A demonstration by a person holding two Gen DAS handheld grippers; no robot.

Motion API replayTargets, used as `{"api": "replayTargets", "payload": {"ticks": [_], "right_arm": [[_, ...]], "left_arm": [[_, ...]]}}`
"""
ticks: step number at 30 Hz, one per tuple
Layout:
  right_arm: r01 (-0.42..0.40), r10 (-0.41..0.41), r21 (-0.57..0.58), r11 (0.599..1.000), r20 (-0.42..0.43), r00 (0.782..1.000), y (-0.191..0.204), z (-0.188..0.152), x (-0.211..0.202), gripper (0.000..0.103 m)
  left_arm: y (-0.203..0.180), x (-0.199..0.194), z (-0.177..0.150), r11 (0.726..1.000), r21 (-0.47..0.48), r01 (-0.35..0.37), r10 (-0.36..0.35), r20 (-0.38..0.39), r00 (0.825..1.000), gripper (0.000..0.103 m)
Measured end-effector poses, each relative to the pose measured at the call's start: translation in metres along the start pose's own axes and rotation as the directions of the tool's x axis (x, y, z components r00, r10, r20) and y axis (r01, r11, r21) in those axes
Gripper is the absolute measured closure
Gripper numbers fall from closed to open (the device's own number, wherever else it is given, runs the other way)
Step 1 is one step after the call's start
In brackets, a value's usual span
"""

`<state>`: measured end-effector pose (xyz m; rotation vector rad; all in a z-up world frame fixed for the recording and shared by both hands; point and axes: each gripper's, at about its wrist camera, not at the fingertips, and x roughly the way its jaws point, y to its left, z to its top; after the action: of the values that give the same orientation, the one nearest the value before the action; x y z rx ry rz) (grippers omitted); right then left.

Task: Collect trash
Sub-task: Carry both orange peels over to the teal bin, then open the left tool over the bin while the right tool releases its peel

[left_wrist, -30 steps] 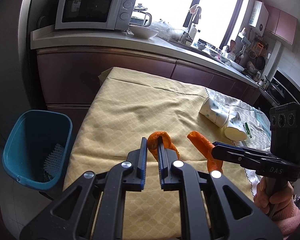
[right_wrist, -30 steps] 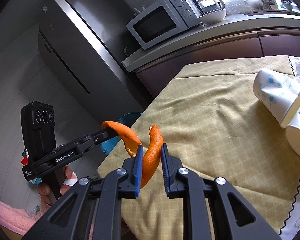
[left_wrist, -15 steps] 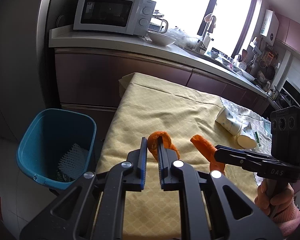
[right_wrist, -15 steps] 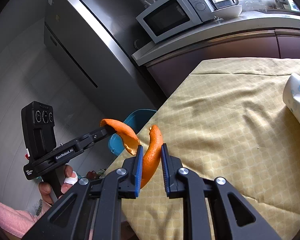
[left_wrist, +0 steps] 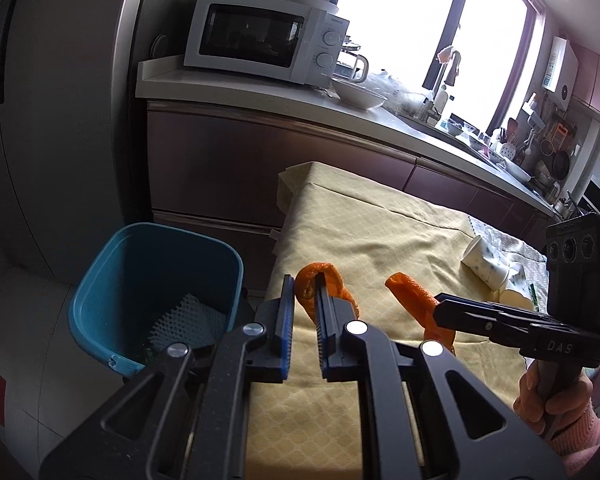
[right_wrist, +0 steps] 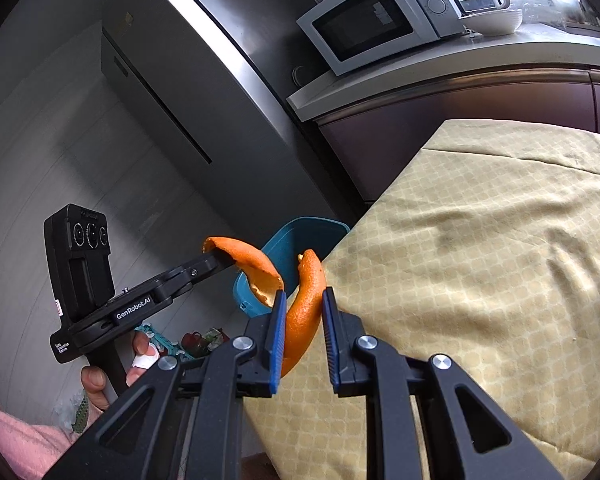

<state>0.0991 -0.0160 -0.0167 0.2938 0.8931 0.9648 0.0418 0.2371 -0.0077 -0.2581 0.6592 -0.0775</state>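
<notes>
My left gripper (left_wrist: 303, 286) is shut on a curled orange peel (left_wrist: 327, 280) above the table's left edge. It also shows in the right wrist view (right_wrist: 216, 258), with its peel (right_wrist: 256, 266). My right gripper (right_wrist: 303, 300) is shut on a second orange peel (right_wrist: 306, 300); it also shows in the left wrist view (left_wrist: 440, 306) holding that peel (left_wrist: 414, 294). A blue trash bin (left_wrist: 112, 276) stands on the floor left of the table, with white foam netting (left_wrist: 188, 318) inside. Its rim shows in the right wrist view (right_wrist: 296, 232).
The table has a yellow cloth (left_wrist: 380, 240). Crumpled paper cups (left_wrist: 488, 268) lie at its right. A counter with a microwave (left_wrist: 260, 36) and a bowl (left_wrist: 358, 94) runs behind. A fridge (right_wrist: 180, 100) stands at the left.
Both grippers have moved left with their peels, toward the table's left edge. The bin has come nearer and fuller into view; the cups have slid to the right.
</notes>
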Motion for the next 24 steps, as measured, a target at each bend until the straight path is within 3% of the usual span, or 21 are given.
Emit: {"api": "replayTargets", "payload": {"ticks": [11, 24], "right_arm": [[-0.031, 0.03, -0.029, 0.999, -0.048, 0.998, 0.015, 0.019, 0.037, 0.086], [-0.034, 0.028, -0.043, 0.998, -0.119, 0.992, 0.028, 0.039, 0.091, 0.086]], "left_arm": [[0.04, -0.007, 0.008, 0.995, -0.048, -0.085, 0.086, 0.022, 0.996, 0.093], [0.084, 0.005, 0.007, 0.98, -0.094, -0.178, 0.178, -0.01, 0.984, 0.093]]}}
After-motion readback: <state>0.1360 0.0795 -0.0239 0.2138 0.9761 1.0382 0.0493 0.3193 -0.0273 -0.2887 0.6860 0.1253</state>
